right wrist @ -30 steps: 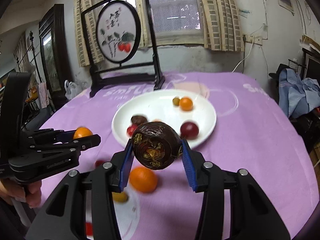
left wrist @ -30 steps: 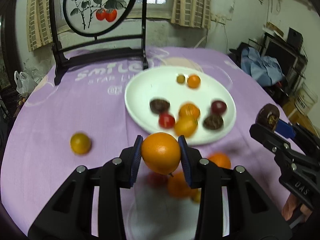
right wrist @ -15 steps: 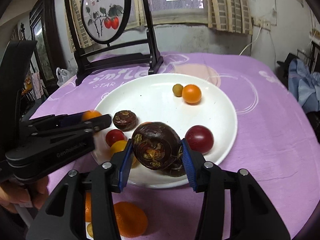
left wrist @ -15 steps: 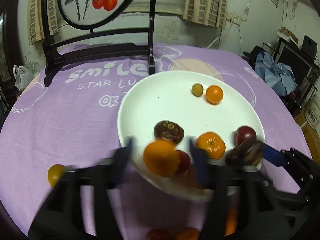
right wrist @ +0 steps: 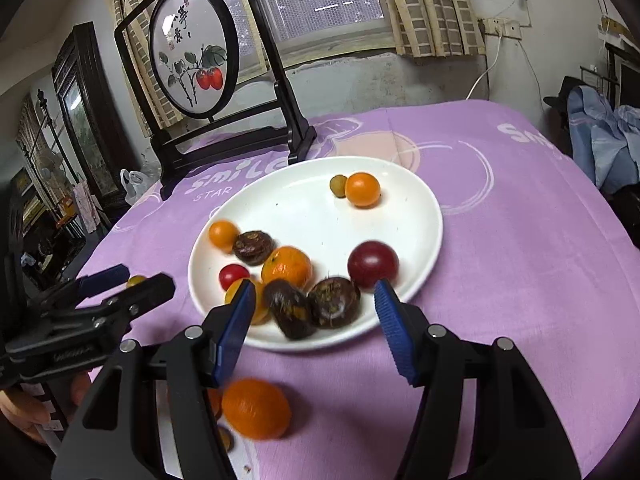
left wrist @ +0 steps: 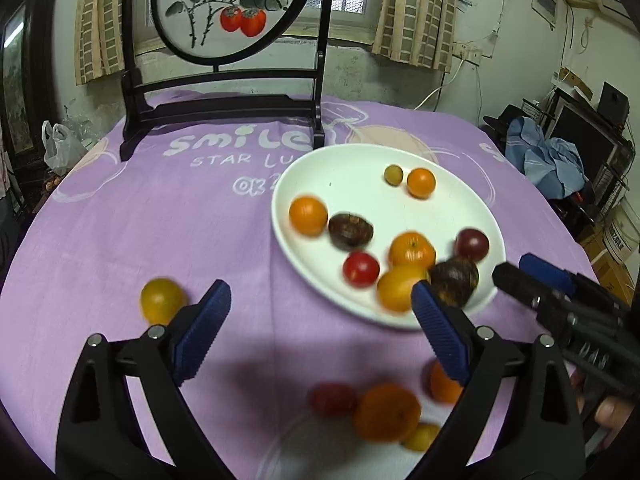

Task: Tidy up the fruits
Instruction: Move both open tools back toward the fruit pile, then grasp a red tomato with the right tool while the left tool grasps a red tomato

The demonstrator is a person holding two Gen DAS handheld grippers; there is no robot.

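Left gripper (left wrist: 320,312) hung over the purple cloth (left wrist: 160,220) just short of the plate (left wrist: 352,184), jaws opening wide, nothing between the blue pads. Right gripper (right wrist: 316,312) poised over the plate's near rim, jaws parted and clear of the fruit, with two dark fruits (right wrist: 312,306) lying on the plate beyond the pads, touching each other and untouched by either pad. On the plate also: an orange (left wrist: 308,216) at the left rim beside another dark fruit (left wrist: 350,230), a mandarin (left wrist: 412,249), a red tomato (left wrist: 361,269), a yellow fruit (left wrist: 400,287), a plum (left wrist: 472,244), and at the far side a small orange fruit (left wrist: 421,182) next to a small green one (left wrist: 393,175). Off the plate: a yellow fruit on the cloth (left wrist: 161,300) just left of the left gripper, and nearer the camera a blurred cluster of loose fruit (left wrist: 384,412), orange, red and yellow. Behind the plate stood a round painted screen (left wrist: 224,4) in a dark frame.
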